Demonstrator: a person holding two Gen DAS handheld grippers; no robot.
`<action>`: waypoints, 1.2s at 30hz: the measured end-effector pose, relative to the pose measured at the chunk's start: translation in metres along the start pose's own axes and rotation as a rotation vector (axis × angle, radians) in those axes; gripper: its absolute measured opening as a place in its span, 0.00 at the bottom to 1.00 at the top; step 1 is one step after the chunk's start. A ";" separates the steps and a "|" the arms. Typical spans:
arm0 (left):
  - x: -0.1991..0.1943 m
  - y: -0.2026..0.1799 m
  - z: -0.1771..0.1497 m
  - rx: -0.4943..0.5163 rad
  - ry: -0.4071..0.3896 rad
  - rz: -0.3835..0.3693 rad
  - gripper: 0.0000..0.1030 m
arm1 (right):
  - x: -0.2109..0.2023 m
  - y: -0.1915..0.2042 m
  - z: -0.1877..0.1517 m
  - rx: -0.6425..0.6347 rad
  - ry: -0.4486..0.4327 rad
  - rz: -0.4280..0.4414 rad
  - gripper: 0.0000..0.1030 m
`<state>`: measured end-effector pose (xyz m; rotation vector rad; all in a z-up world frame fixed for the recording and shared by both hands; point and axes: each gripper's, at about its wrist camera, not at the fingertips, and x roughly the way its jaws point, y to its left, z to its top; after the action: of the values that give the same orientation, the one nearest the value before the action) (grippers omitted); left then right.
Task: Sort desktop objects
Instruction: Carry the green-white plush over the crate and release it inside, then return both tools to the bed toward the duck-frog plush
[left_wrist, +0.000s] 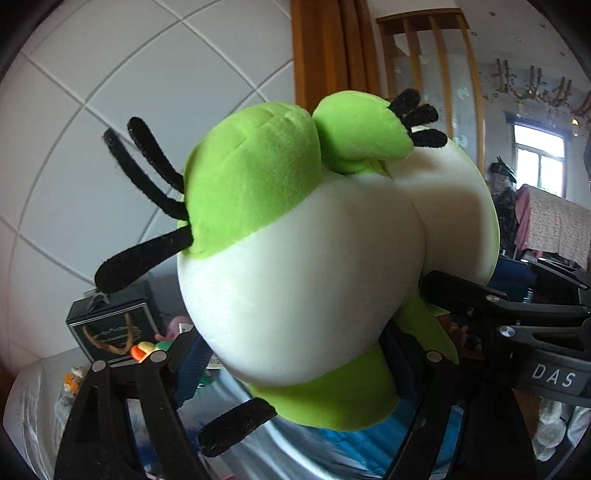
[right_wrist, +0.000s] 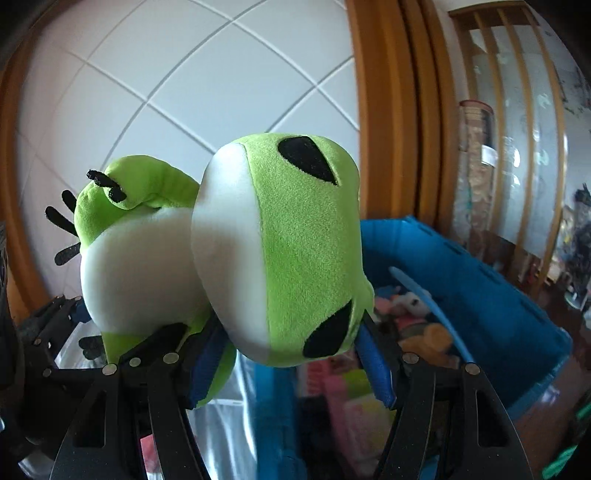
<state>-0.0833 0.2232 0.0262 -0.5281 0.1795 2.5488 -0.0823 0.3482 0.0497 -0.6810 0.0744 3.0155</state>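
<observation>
Frog (right_wrist: 295, 251) is looking soft and light, so we're pinching it at two spots: left gripper (left_wrist: 295, 354) fingers clamped on its belly, right gripper (right_wrist: 291, 354) fingers clamped on its head. It's squashing between both pairs, above the blue bin (right_wrist: 480, 295).

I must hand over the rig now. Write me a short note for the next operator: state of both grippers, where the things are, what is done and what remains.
Left gripper: shut on the body of the green frog plush, held in the air.
Right gripper: shut on the head of the same plush.
Blue bin: below and to the right in the right wrist view, toys already inside.
Done: plush lifted with both grippers.
Left: probably place the plush in the bin, release, then sort the small items near the dark box.
</observation>
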 end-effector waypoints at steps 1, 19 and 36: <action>0.007 -0.016 0.002 0.009 0.017 -0.024 0.79 | -0.004 -0.016 -0.002 0.016 0.006 -0.021 0.66; 0.125 -0.107 -0.005 -0.006 0.442 -0.066 0.83 | 0.003 -0.180 -0.053 0.153 0.233 -0.094 0.74; 0.045 -0.084 0.009 -0.021 0.251 0.017 0.83 | 0.004 -0.169 -0.044 0.113 0.201 -0.094 1.00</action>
<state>-0.0780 0.3184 0.0145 -0.8576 0.2478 2.4967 -0.0570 0.5140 0.0019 -0.9452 0.2124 2.8194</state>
